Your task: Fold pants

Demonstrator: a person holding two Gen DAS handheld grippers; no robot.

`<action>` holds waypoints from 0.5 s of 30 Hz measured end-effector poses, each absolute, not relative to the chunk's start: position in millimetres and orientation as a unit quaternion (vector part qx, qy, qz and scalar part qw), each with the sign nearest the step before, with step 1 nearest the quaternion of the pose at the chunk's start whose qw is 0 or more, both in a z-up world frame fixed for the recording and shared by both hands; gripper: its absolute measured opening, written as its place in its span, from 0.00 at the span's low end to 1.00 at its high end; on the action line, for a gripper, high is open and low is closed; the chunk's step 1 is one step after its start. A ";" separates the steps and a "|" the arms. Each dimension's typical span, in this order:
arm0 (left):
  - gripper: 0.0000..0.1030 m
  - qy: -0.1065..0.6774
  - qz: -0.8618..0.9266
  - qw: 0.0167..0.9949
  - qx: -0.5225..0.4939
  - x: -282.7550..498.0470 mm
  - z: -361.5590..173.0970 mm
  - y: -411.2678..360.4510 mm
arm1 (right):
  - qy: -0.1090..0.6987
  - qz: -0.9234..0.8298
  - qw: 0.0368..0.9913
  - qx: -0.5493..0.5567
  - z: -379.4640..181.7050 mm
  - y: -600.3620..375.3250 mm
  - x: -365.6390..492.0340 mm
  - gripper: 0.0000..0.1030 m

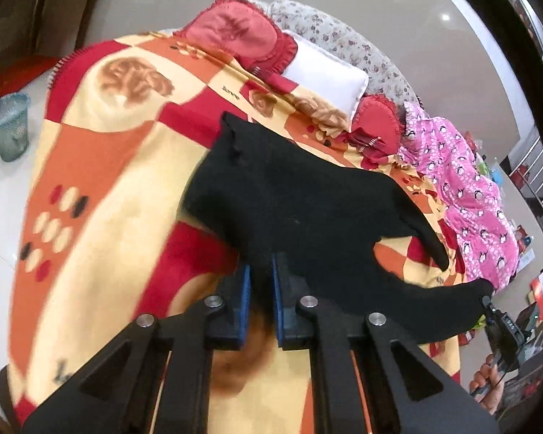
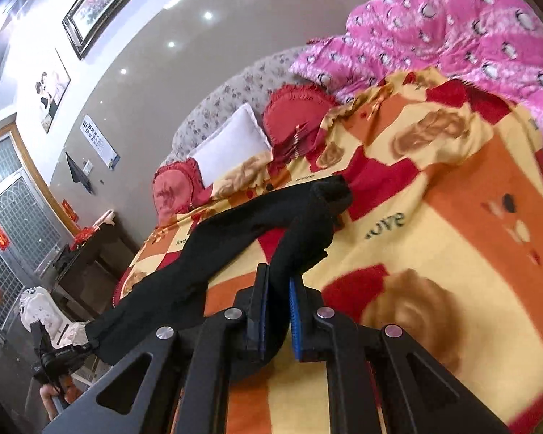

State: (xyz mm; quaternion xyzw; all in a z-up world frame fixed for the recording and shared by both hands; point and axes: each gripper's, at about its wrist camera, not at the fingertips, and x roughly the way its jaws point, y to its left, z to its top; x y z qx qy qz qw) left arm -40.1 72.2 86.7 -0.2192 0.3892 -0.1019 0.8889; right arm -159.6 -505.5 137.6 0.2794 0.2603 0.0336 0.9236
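Black pants (image 1: 307,209) hang stretched above a bed covered by an orange, red and cream blanket (image 1: 101,188). My left gripper (image 1: 261,271) is shut on one edge of the pants, the cloth pinched between its blue pads. In the right wrist view the pants (image 2: 235,228) run from my right gripper (image 2: 278,282), which is shut on the fabric, across to the other gripper (image 2: 63,356) at the lower left. The far end of the pants (image 2: 329,191) still touches the blanket (image 2: 452,217). The other gripper (image 1: 496,318) also shows at the right edge of the left wrist view.
Red frilled cushions (image 1: 235,32) and a white pillow (image 1: 325,76) lie at the head of the bed. A pink penguin-print quilt (image 2: 452,29) is heaped along one side. A blue wastebasket (image 1: 9,126) stands on the floor. A dark side table (image 2: 90,253) stands by the wall.
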 end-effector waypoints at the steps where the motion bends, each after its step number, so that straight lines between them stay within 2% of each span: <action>1: 0.00 0.387 -0.100 0.891 -0.214 -49.6 87.5 76.4 | 0.265 0.032 0.923 0.279 136.3 -506.3 -171.2 0.09; 4: 0.00 0.384 -0.075 0.899 -0.195 -74.8 79.2 93.1 | 0.284 0.027 0.917 0.280 118.6 -509.8 -193.3 0.09; 9: 0.00 0.425 -0.064 0.879 -0.207 -65.3 44.5 100.4 | 0.345 -0.018 0.892 0.290 68.1 -518.4 -186.0 0.09; 11: 0.02 0.431 -0.065 0.874 -0.216 -64.5 39.2 98.5 | 0.344 -0.013 0.890 0.299 62.2 -519.1 -186.1 0.14; 12: 0.09 0.430 -0.066 0.873 -0.219 -63.9 38.4 96.8 | 0.342 -0.011 0.890 0.301 62.1 -519.5 -186.0 0.14; 14: 0.36 0.422 -0.059 0.877 -0.222 -62.1 37.4 95.3 | 0.346 -0.014 0.887 0.304 59.6 -521.5 -183.9 0.18; 15: 0.64 0.416 -0.050 0.879 -0.227 -59.1 35.5 94.0 | 0.351 -0.015 0.883 0.312 57.3 -523.4 -182.9 0.22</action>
